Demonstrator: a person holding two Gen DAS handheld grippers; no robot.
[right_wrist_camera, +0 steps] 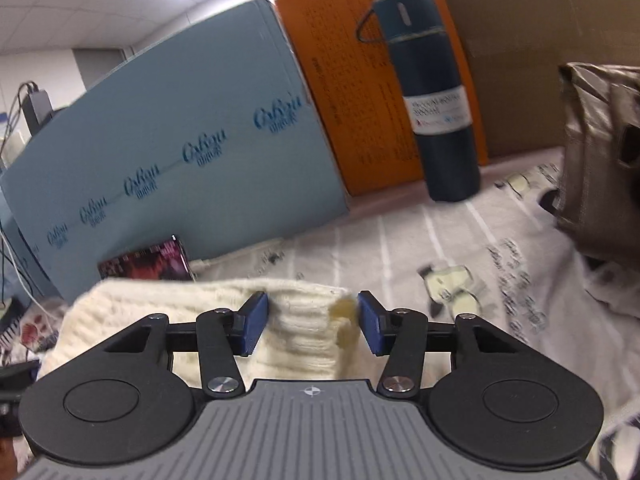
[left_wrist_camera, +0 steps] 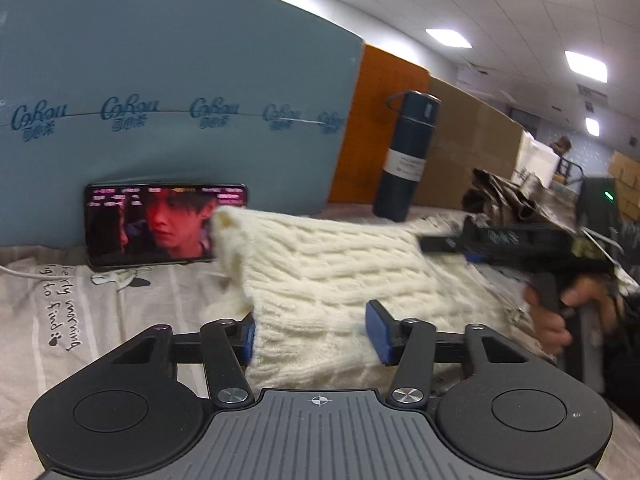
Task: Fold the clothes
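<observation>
A cream cable-knit sweater (left_wrist_camera: 328, 276) lies on the printed grey sheet (left_wrist_camera: 80, 312), one edge lifted. My left gripper (left_wrist_camera: 314, 334) is open, its blue pads on either side of the sweater's near fold; the fabric fills the gap. My right gripper (right_wrist_camera: 312, 324) is open too, its pads either side of a ribbed edge of the sweater (right_wrist_camera: 304, 328). In the left wrist view the right gripper (left_wrist_camera: 516, 244) and the hand holding it show at the right, over the sweater's far side.
A phone (left_wrist_camera: 160, 224) playing video leans against a blue foam board (left_wrist_camera: 160, 100). A dark blue flask (right_wrist_camera: 436, 92) stands by an orange board (right_wrist_camera: 360, 80) and cardboard. A brown crumpled garment (right_wrist_camera: 600, 152) lies at the right on the sheet (right_wrist_camera: 500, 280).
</observation>
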